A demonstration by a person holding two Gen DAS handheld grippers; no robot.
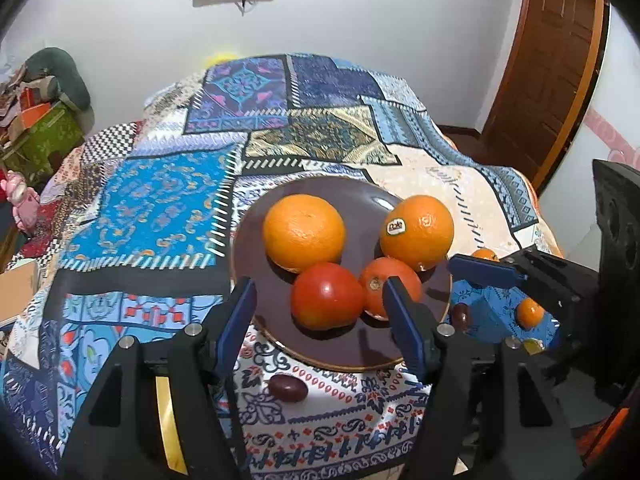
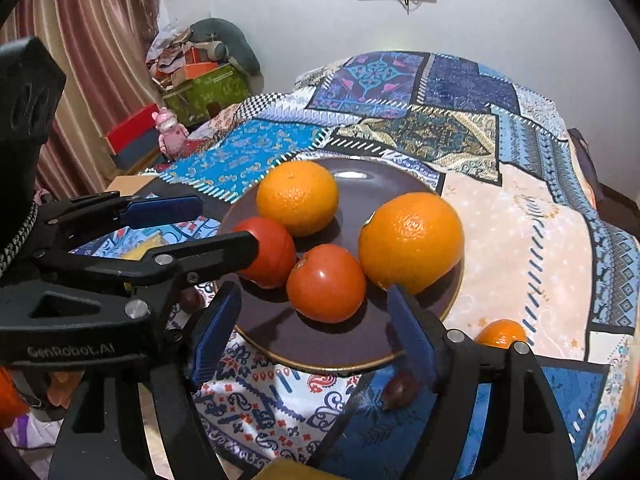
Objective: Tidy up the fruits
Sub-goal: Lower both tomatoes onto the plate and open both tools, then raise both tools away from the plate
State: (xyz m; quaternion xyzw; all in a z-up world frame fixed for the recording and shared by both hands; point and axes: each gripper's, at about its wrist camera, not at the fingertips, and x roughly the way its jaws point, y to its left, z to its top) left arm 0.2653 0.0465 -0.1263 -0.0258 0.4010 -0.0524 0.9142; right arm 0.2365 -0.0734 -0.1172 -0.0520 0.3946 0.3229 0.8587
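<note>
Left wrist view: the left gripper (image 1: 320, 312) has its jaws spread wide with nothing in them, hovering over the dark plate (image 1: 352, 196) on the patchwork bedspread (image 1: 160, 208), which holds two oranges and two tomatoes, plus a grape (image 1: 287, 387) lying just off the rim. Right wrist view: the right gripper (image 2: 316, 332) is also wide apart and empty, framing the near tomato (image 2: 326, 283) without touching it, and a small mandarin (image 2: 500, 333) sits on the bedspread beside the plate.

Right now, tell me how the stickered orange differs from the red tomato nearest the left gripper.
The stickered orange is orange and larger; the red tomato is red, smaller, glossy. The orange sits at the plate's far right, the tomato nearer. Both rest on the plate, ungripped.
</note>
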